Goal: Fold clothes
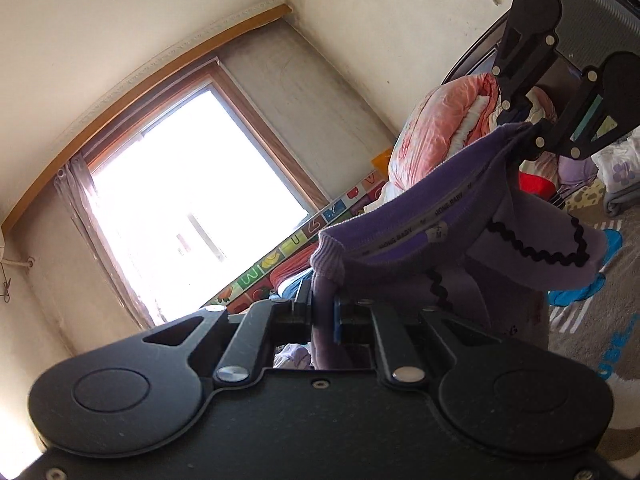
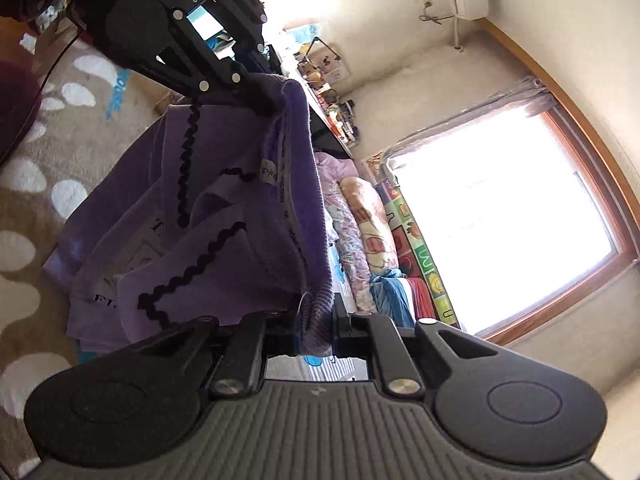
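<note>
The top [image 1: 452, 236] is a purple knit garment with black zigzag trim, and it hangs in the air between the two grippers, held by its ribbed hem. In the left wrist view, the left gripper [image 1: 324, 320] is clamped on one end of the hem; the fabric is bunched between the fingers. From there the hem runs as a slack band, with a printed tape along its inner side, to the right gripper [image 1: 524, 136], which is clamped on the other end. The rest of the top droops below the hem.

In the right wrist view, the right gripper [image 2: 316, 320] pinches the ribbed edge of the top [image 2: 224, 208], and the left gripper [image 2: 244, 88] holds the far end at upper left. The body of the top hangs to the left of the hem, with printed letters partly visible on it.

Under the top lies a brown rug [image 2: 36, 200] with white patches. Farther off, folded bedding [image 1: 432, 136] is stacked near the wall. A bright window [image 2: 504, 216] with a wooden frame fills the far wall.
</note>
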`<action>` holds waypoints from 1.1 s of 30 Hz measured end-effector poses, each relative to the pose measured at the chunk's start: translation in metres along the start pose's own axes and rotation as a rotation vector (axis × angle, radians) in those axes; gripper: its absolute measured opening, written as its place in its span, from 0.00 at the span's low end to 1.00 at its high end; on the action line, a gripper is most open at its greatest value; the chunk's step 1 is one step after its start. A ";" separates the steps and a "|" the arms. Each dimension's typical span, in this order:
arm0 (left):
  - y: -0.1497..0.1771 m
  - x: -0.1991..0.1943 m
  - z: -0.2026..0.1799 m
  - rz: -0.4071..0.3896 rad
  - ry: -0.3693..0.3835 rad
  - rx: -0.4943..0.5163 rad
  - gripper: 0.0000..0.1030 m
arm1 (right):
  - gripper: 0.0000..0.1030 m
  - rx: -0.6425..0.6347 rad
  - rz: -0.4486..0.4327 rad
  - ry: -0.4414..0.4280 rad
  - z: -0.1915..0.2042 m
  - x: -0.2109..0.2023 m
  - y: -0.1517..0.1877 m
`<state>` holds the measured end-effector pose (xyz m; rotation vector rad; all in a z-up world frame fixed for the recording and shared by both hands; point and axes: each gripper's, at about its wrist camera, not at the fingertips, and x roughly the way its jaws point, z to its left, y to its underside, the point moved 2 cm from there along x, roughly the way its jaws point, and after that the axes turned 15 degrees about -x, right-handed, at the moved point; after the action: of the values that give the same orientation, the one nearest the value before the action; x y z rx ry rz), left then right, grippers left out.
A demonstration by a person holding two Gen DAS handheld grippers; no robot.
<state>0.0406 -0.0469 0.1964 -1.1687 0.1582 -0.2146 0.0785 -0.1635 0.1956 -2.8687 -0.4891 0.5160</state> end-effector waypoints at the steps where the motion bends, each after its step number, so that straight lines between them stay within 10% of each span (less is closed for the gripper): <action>1: -0.007 -0.003 0.004 0.000 0.016 -0.011 0.07 | 0.14 0.005 0.000 0.004 -0.006 -0.005 0.000; 19: -0.060 -0.054 0.021 -0.010 0.150 0.112 0.08 | 0.13 0.030 -0.017 -0.060 -0.050 -0.076 -0.015; 33: -0.050 0.049 0.042 0.057 0.136 0.210 0.08 | 0.13 0.022 0.033 -0.100 -0.068 -0.018 -0.007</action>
<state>0.0938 -0.0408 0.2582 -0.9402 0.2819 -0.2539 0.0855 -0.1713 0.2659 -2.8444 -0.4497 0.6682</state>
